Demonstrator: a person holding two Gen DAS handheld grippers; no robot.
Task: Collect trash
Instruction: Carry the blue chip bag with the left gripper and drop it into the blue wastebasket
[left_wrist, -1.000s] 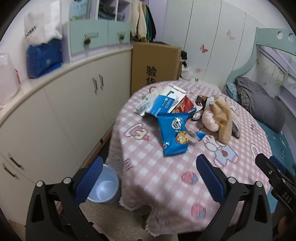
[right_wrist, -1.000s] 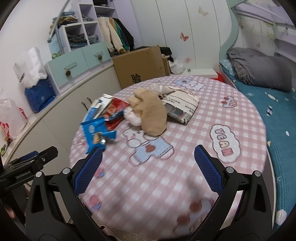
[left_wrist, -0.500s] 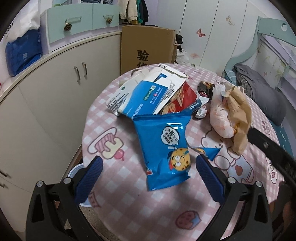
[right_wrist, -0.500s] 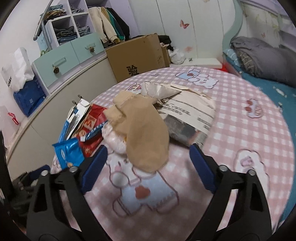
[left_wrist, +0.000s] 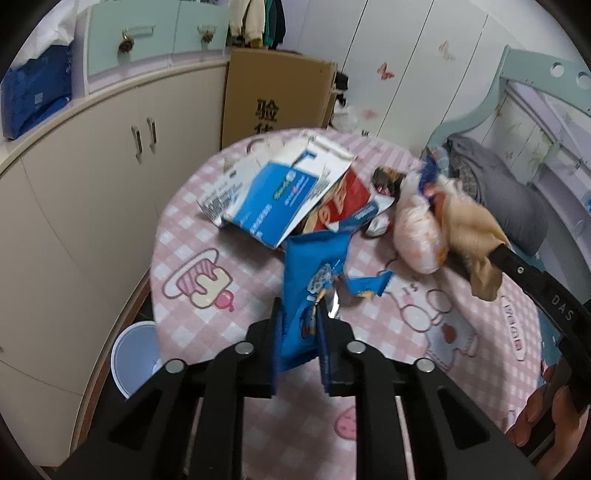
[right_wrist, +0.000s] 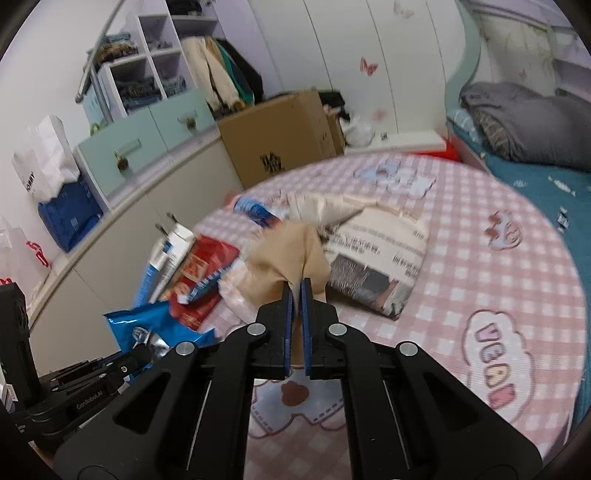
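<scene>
Trash lies on a round table with a pink checked cloth (left_wrist: 192, 236). My left gripper (left_wrist: 298, 325) is shut on a blue snack wrapper (left_wrist: 314, 266), which lifts off the cloth; it also shows in the right wrist view (right_wrist: 147, 325). My right gripper (right_wrist: 295, 295) is shut on a tan paper bag (right_wrist: 291, 254), seen in the left wrist view (left_wrist: 469, 229) with a pale plastic bag (left_wrist: 417, 236) beside it. A blue-and-white carton (left_wrist: 280, 195) and a red wrapper (left_wrist: 340, 203) lie behind the blue wrapper.
A folded newspaper (right_wrist: 376, 254) lies on the table's far side. A pale blue bin (left_wrist: 135, 354) stands on the floor left of the table. Cream cabinets (left_wrist: 92, 177) run along the left, a cardboard box (left_wrist: 273, 96) behind, a bed (right_wrist: 517, 147) at right.
Both grippers were open and have shut: the left on the blue wrapper, the right on the tan paper bag. Both moved in closer to the pile.
</scene>
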